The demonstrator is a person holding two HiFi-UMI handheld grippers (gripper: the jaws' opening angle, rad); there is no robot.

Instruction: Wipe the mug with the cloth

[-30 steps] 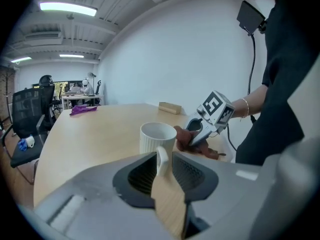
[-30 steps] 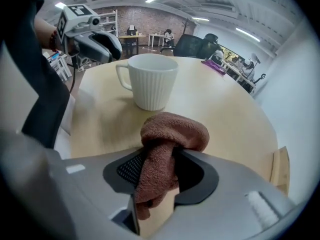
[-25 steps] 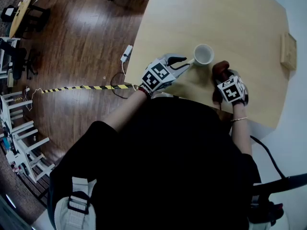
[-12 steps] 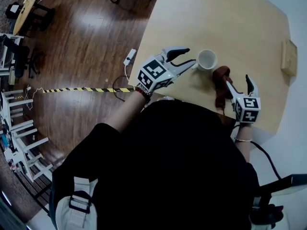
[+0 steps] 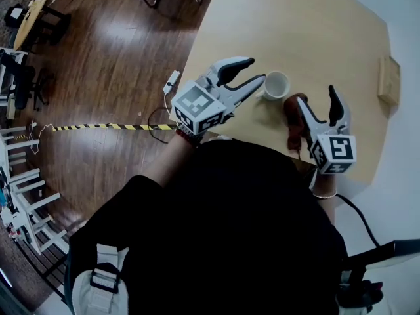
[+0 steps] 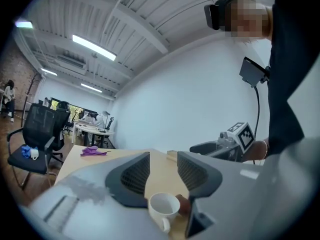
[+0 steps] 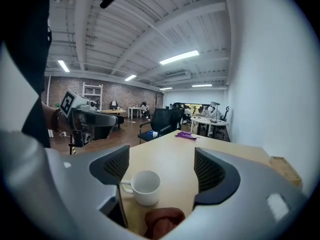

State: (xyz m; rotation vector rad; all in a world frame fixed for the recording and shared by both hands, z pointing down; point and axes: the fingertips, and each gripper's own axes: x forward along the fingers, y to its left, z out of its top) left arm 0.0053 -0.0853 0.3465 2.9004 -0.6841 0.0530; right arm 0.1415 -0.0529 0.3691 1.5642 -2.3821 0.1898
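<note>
Grippers number two, one in each hand, each carrying one marker cube. The left gripper [image 5: 255, 70] has jaws that have just been opening; they stand wide apart with nothing between the pads. The right gripper [image 5: 315, 95] has jaws that have likewise just been opening, spread wide and holding nothing.

One white mug [image 5: 276, 85] stands upright on the table [image 5: 315, 25], its handle turned toward the left gripper. In both gripper views it sits low in the picture, beneath the gap of the jaws and apart from them. Its inside shows plain white.

One reddish-brown cloth [image 5: 294, 118] lies bunched on the table just beside the mug, on the person's side, under the right gripper's nearer jaw as seen from the head view.

The left hand holds its gripper about level, pointing across toward the mug from the table's left edge. The right hand holds its gripper pointing away from the body and tipped slightly downward; a thin bracelet circles that wrist.

One small wooden block [image 5: 388, 81] lies near the table's right edge, well apart from the mug. One purple item [image 7: 186, 134] lies at the table's far end.
</note>
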